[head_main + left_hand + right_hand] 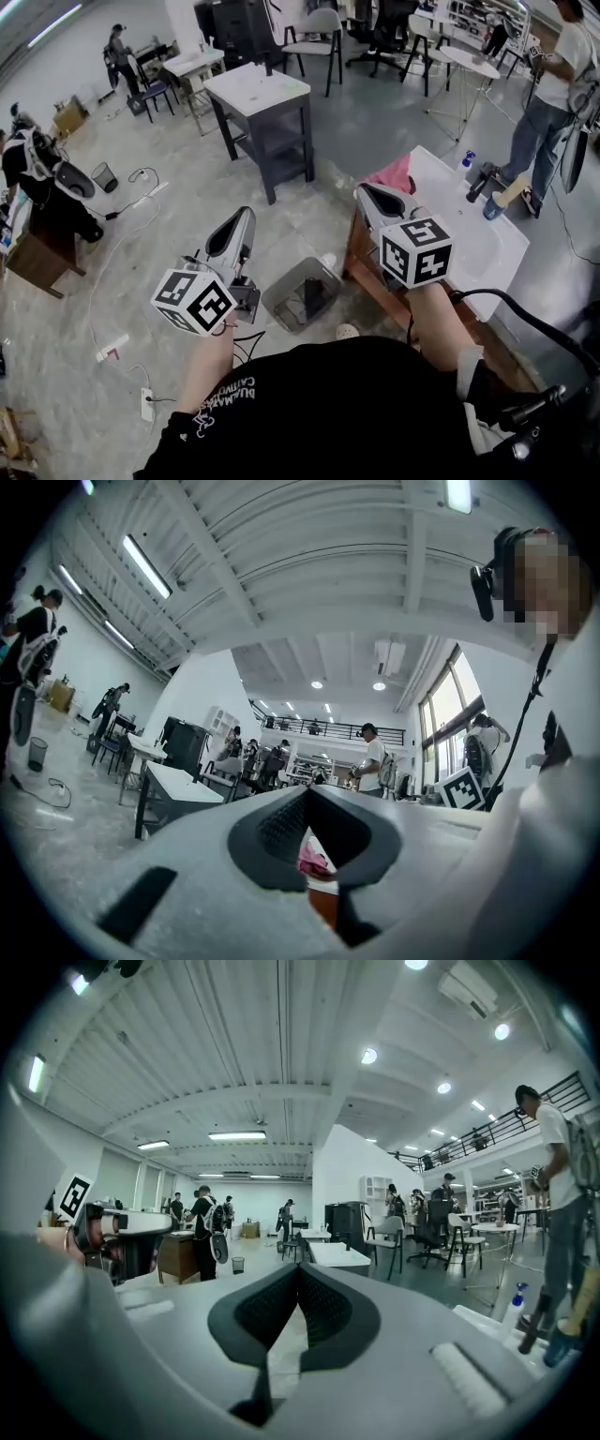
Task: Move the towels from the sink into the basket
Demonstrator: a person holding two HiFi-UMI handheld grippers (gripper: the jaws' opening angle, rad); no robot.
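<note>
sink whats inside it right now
A pink towel lies at the sink's far corner. The right gripper covers much of the bowl, so anything else there is hidden.

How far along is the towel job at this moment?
Done: uncertain; a dark thing lies in the basket, maybe a towel. In hand: nothing; the left gripper and right gripper are shut and empty. Left: the pink towel lies on the edge of the sink, to be moved.

Large open lab, worktables (258,92), office chairs (321,26)
</note>
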